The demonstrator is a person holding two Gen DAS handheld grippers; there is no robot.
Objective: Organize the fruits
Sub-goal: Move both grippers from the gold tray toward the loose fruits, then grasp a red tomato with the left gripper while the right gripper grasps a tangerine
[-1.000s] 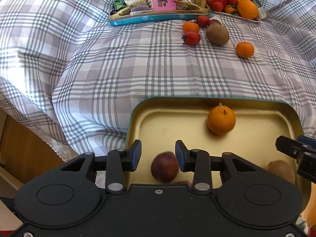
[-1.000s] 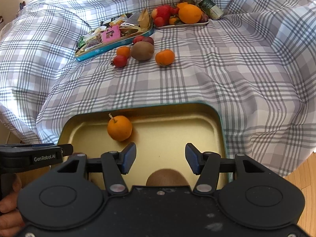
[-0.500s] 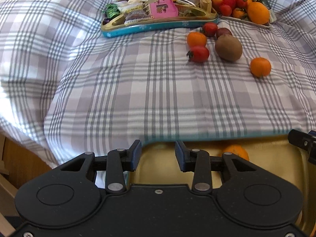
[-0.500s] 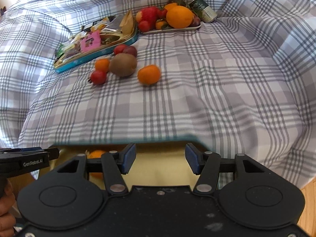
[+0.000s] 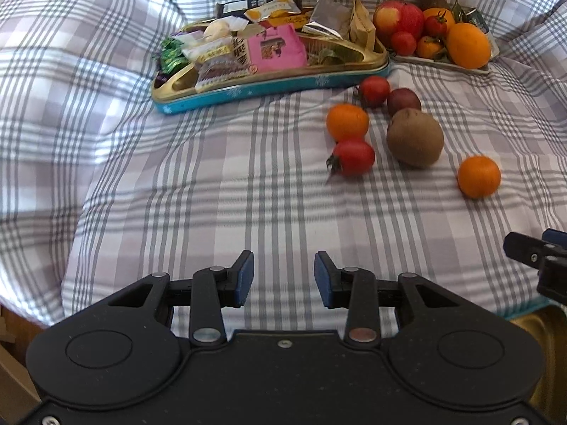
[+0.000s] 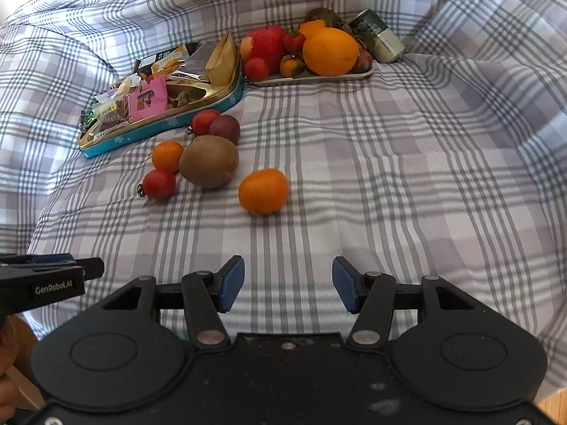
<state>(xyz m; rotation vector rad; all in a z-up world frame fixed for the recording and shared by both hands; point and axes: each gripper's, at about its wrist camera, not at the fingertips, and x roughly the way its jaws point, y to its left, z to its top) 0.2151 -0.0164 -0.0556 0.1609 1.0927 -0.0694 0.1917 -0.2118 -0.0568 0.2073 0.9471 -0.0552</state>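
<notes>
Loose fruit lies on the plaid bedcover: a brown kiwi [image 5: 414,137] [image 6: 208,161], a lone orange mandarin [image 5: 478,176] [image 6: 263,191], a second mandarin [image 5: 347,122] [image 6: 167,156], a red tomato [image 5: 352,158] [image 6: 158,184], another tomato [image 5: 373,90] and a dark plum [image 5: 404,101]. My left gripper [image 5: 283,278] is open and empty, well short of the fruit. My right gripper [image 6: 288,284] is open and empty, short of the lone mandarin. A corner of the gold tray [image 5: 542,333] shows at lower right in the left wrist view.
A blue-rimmed tin of snack packets [image 5: 269,55] [image 6: 159,106] sits at the back. Beside it a white tray [image 5: 443,65] [image 6: 315,78] holds an apple, an orange and small fruit, with a can [image 6: 377,35] behind. Bedcover folds rise on both sides.
Both grippers have moved forward from over the gold tray towards the loose fruit. The tray and the fruit in it have dropped out of view below them. Both stay open.
</notes>
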